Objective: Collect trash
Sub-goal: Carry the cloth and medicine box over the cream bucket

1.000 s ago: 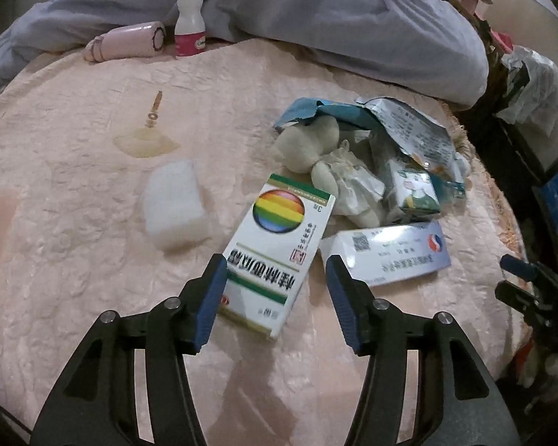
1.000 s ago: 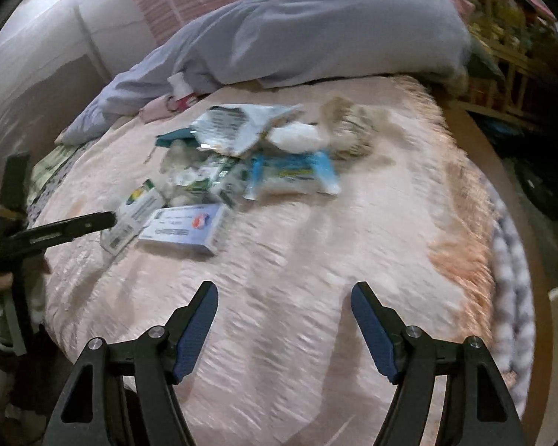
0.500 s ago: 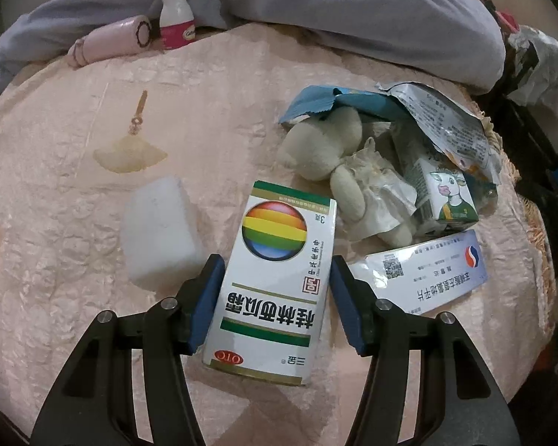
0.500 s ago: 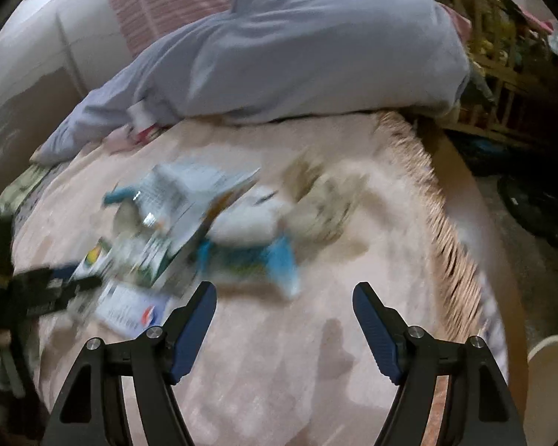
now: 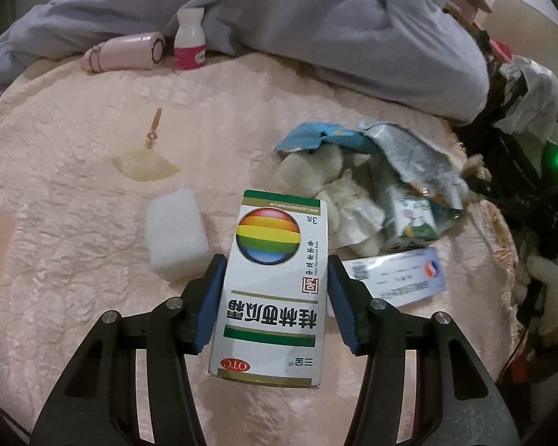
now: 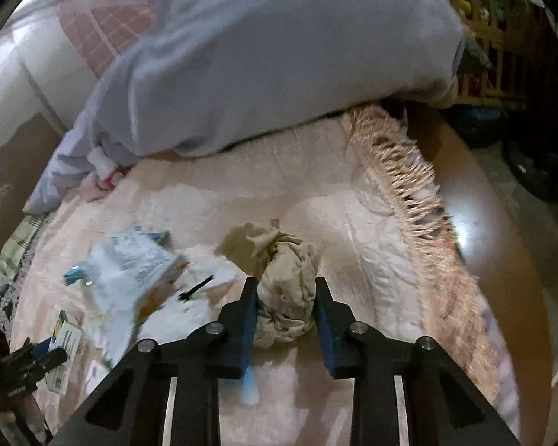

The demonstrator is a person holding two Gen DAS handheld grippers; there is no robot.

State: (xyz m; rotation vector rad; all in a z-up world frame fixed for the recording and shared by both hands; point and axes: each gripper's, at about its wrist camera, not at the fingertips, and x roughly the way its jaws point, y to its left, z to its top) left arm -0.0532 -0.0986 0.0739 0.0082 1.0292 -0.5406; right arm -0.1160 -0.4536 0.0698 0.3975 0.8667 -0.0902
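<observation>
Between left tool [image 5: 275,299] pads: light, crushable medicine box [image 5: 271,290], jaws closing on its long sides; right tool [image 6: 286,319] clamps soft crumpled wad [image 6: 286,297] at 12 o'clock.

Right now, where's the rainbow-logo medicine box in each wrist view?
Left wrist: rainbow-logo medicine box at lower centre, between the left gripper jaws, which are closing on it.
Right wrist: same box at far lower left, small, beside the crumpled wrappers.
Shared landmark: the grey-blue quilt heaped across the top of both views.
</observation>
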